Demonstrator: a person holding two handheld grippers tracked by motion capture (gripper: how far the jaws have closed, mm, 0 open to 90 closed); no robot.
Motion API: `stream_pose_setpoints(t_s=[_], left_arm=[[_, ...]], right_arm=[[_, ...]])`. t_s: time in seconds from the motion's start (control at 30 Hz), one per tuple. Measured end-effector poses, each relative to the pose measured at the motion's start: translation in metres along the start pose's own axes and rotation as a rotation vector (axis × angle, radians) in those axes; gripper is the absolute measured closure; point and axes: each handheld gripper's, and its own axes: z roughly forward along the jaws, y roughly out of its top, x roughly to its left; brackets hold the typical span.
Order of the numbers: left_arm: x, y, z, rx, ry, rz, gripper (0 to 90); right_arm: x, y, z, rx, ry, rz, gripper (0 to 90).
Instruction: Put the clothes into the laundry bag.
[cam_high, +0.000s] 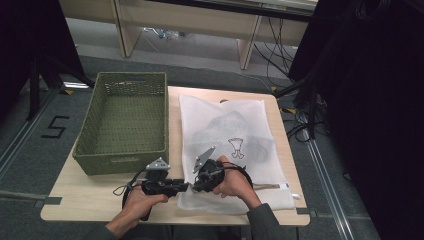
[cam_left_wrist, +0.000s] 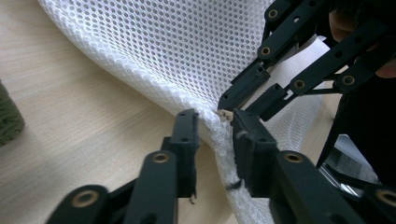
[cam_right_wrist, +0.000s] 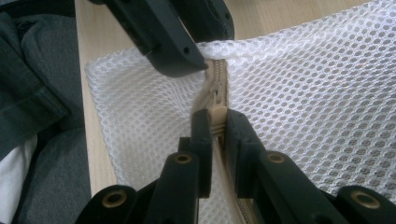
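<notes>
A white mesh laundry bag (cam_high: 235, 135) with dark clothes inside lies flat on the right half of the wooden table (cam_high: 85, 200). Both grippers meet at its near left corner. My right gripper (cam_right_wrist: 215, 116) is shut on the beige zip pull (cam_right_wrist: 218, 112), with the zip tape (cam_right_wrist: 217, 79) running up between the jaws. My left gripper (cam_left_wrist: 215, 126) straddles the bag's folded edge (cam_left_wrist: 187, 46) just beside the zip's end; its jaws stand slightly apart, with bare wood showing beside the mesh. In the high view the left gripper (cam_high: 182, 187) and the right gripper (cam_high: 197, 186) sit tip to tip.
A green woven basket (cam_high: 120, 162) with nothing in it stands on the table's left half, close behind the left hand. The table's front edge runs just below both hands. Dark curtains, cables and a wooden bench lie beyond the table.
</notes>
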Motion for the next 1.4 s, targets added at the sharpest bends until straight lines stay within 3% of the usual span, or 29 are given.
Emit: stream_pose_setpoints(t_s=[0.17,0.4,0.57,0.73,0.97,1.0,1.23,1.33,1.4], left_arm=[[-0.002,-0.002,0.001,-0.001,0.022,0.037,81.7],[-0.004,-0.001,0.001,-0.003,0.027,0.079,83.1],[-0.004,-0.001,0.000,-0.002,0.027,0.092,83.3],[-0.005,-0.002,0.000,0.008,0.050,0.095,83.7],[-0.006,-0.002,-0.001,-0.006,0.053,0.071,84.3],[-0.006,-0.002,-0.001,-0.006,0.051,0.063,84.4],[-0.005,-0.002,-0.003,-0.019,0.044,0.035,85.0],[-0.003,-0.003,-0.002,-0.020,0.037,0.004,84.9],[-0.004,-0.003,-0.001,-0.014,0.042,0.016,85.6]], right_arm=[[-0.001,-0.001,0.000,-0.006,0.012,0.007,83.0],[-0.006,-0.004,0.003,-0.025,0.040,0.043,82.2],[-0.008,-0.005,0.003,-0.035,0.056,0.035,82.9],[-0.003,-0.003,0.000,-0.015,0.022,0.036,83.4],[0.006,0.003,-0.005,0.015,-0.044,0.029,83.7],[0.006,0.003,-0.005,0.014,-0.046,0.016,83.7],[0.007,0.001,-0.006,0.010,-0.054,0.042,83.7],[0.008,0.000,-0.005,0.014,-0.053,0.050,83.7],[0.008,0.001,-0.004,0.015,-0.055,0.057,83.8]])
